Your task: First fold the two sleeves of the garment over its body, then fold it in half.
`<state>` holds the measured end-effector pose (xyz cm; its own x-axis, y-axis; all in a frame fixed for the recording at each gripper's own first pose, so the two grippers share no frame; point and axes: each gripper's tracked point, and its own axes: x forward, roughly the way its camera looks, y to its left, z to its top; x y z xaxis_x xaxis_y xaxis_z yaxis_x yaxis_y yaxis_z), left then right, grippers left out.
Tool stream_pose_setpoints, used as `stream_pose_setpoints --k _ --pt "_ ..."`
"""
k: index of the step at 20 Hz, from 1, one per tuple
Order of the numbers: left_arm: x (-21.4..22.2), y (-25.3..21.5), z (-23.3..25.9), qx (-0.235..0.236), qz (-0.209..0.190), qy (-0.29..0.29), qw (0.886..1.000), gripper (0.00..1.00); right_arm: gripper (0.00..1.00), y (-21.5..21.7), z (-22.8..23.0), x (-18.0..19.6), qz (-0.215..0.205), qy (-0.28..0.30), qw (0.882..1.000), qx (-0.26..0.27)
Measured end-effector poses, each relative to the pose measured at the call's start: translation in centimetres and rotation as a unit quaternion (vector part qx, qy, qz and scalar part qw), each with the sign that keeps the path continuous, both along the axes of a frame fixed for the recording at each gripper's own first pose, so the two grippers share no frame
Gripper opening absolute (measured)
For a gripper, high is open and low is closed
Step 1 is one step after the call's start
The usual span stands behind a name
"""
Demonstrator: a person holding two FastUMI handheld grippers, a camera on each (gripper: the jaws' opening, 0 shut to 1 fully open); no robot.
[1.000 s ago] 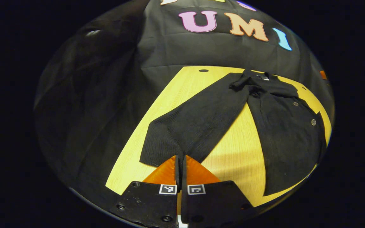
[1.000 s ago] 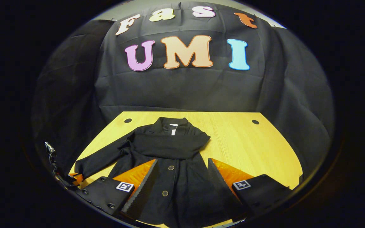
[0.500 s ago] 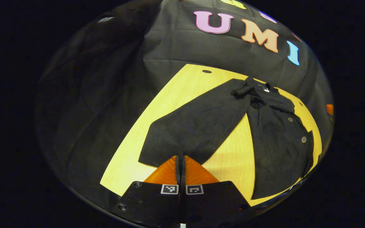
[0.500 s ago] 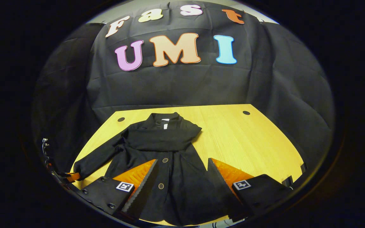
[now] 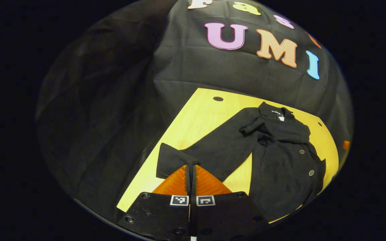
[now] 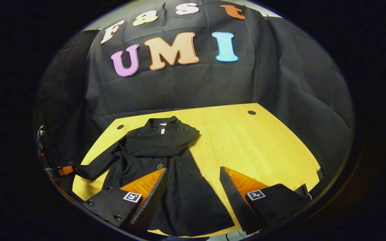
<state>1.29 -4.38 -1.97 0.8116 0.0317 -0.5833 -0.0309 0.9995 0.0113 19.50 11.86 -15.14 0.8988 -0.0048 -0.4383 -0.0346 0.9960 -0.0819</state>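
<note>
Now left claw (image 5: 191,169) tight on black garment's (image 5: 280,157) sleeve cuff (image 5: 173,160).

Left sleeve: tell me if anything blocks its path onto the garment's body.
Nothing visible does. The left gripper is shut on the left sleeve cuff; between it and the body lies only bare table. The right gripper hovers open over the hem.

I count one black garment (image 6: 166,157) on one wooden table (image 6: 246,140), with two sleeves on that garment: one (image 5: 213,150) stretched sideways, one (image 6: 163,140) folded across its chest.
</note>
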Motion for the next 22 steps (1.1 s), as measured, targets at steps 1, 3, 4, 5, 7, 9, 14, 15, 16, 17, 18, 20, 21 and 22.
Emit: stream_pose_setpoints --k 1,3,4,5,7,9,14,15,16,17,18,20,21,22 --pt "0.6 -0.9 0.9 0.002 0.000 -0.009 1.000 0.00 0.97 -0.7 0.1 0.1 0.001 0.002 1.000 0.003" --pt "2.4 -2.6 2.4 0.008 0.005 -0.032 0.999 0.00 0.97 -2.4 0.4 0.6 0.001 0.003 1.000 0.005" --pt "2.9 -3.6 2.9 0.008 0.005 -0.042 0.999 0.00 0.97 -3.3 0.4 0.7 0.000 0.007 1.000 0.006" --pt "3.5 -4.6 3.4 0.007 0.005 -0.050 0.999 0.00 0.97 -4.1 0.3 0.7 -0.001 0.009 1.000 0.007" --pt "5.1 -7.3 4.7 -0.004 0.000 -0.067 0.998 0.00 0.97 -6.0 0.4 1.1 -0.003 0.013 1.000 0.010" --pt "6.7 -10.1 6.0 -0.013 -0.010 -0.087 0.996 0.00 0.93 -7.9 0.5 1.2 -0.006 0.015 1.000 0.010" --pt "10.7 -18.5 8.8 -0.019 -0.056 -0.139 0.989 0.00 0.98 -11.7 -0.2 1.1 -0.012 0.027 0.999 0.016" --pt "11.2 -20.1 8.8 -0.021 -0.066 -0.142 0.987 0.00 0.98 -12.3 -0.4 1.2 -0.013 0.031 0.999 0.020" --pt "11.8 -21.9 8.9 -0.022 -0.076 -0.146 0.986 0.00 0.94 -12.8 -0.7 1.2 -0.013 0.036 0.999 0.024" --pt "12.3 -23.8 8.9 -0.021 -0.088 -0.147 0.985 0.00 0.94 -13.2 -0.9 1.3 -0.012 0.040 0.999 0.027" --pt "12.8 -25.6 8.8 -0.019 -0.100 -0.148 0.984 0.00 0.98 -13.7 -1.1 1.3 -0.011 0.044 0.999 0.027" --pt "13.5 -29.1 8.6 -0.021 -0.123 -0.149 0.981 0.00 0.98 -14.4 -1.5 1.6 -0.007 0.050 0.998 0.021" --pt "14.0 -30.9 8.5 -0.025 -0.134 -0.148 0.980 0.00 0.98 -14.6 -1.6 1.7 -0.003 0.053 0.998 0.019" --pt "14.2 -32.6 8.0 -0.027 -0.143 -0.145 0.979 0.00 0.93 -14.9 -1.6 1.8 0.001 0.056 0.998 0.016"
